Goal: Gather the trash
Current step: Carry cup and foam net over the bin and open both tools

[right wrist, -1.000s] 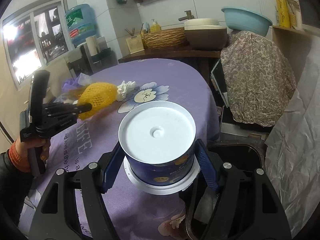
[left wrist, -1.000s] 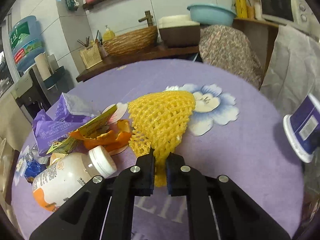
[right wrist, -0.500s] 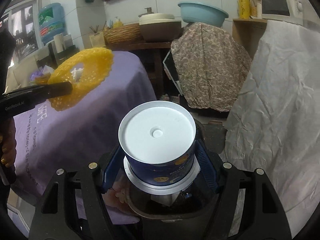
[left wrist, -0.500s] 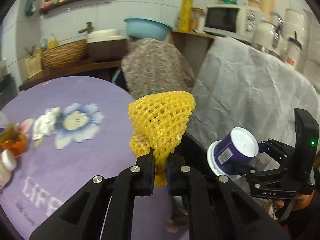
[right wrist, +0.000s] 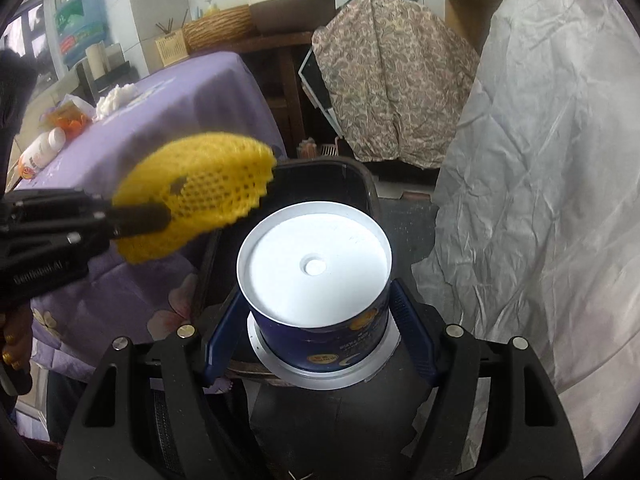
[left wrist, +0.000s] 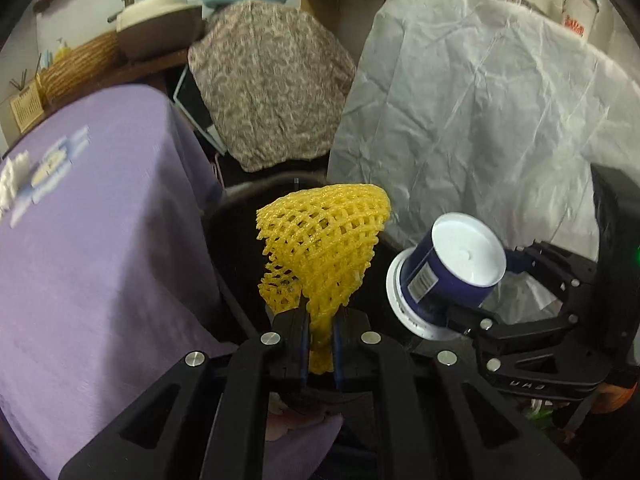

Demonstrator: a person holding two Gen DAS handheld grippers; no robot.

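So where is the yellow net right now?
The yellow net is pinched in the left gripper, held over the black bin, just left of the blue cup.

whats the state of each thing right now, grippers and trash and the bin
left gripper: shut on the yellow foam net
yellow foam net: held in the air over the bin
right gripper: shut on the blue cup
blue cup: held bottom toward the camera, over the bin
bin: open, dark inside

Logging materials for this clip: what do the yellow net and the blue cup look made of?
Yellow net: soft foam mesh, matte; its open lattice sags and folds where the left gripper pinches it. Blue cup in the right gripper: probably thin plastic or coated paper, with a glossy printed wall and smooth white base.
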